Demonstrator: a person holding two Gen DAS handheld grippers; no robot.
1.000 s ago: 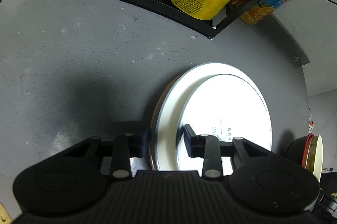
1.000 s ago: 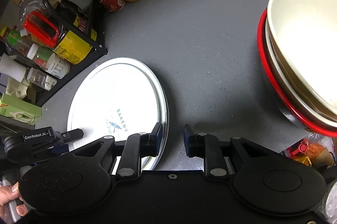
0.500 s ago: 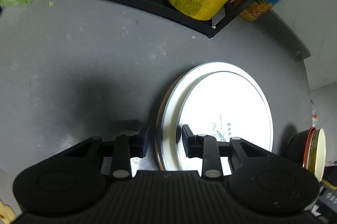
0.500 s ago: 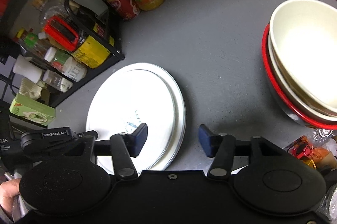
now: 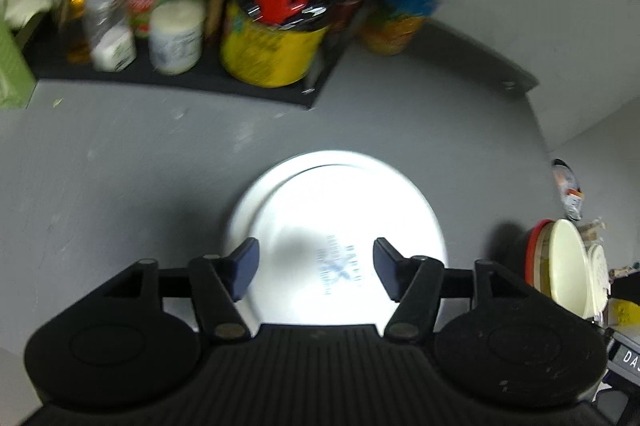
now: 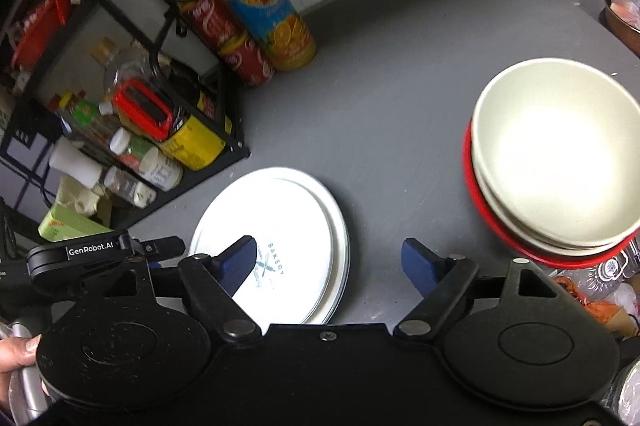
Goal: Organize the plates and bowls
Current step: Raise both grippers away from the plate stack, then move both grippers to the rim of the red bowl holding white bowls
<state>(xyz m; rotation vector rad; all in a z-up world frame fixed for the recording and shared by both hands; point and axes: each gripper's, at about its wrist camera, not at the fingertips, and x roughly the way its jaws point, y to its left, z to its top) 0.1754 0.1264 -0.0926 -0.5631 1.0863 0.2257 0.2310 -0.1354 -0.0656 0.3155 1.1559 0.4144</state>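
Right wrist view: the grey table [image 6: 400, 97] holds the bowls [image 6: 556, 153], nested in one stack at right, and the plates [image 6: 280, 246], stacked at centre-left. Both the right gripper [image 6: 329, 258] and left gripper [image 5: 316, 262] hang above, fingers spread, holding nothing. Sorting looks essentially done.

The tabletop [image 6: 400, 97] looked matt grey, faintly scuffed and speckled. The stacked plates [image 6: 288, 226] were smooth and glossy white, glaring under the light. The cream bowl [image 6: 556, 153] had a soft satin glaze, with a shiny red rim [image 6: 468, 161] beneath it. Both tools, left [image 5: 316, 266] and right [image 6: 328, 262], were matt black plastic with ribbed housings and blue pads [image 6: 420, 262]. The juice bottle [image 6: 256, 1] looked like glossy plastic.
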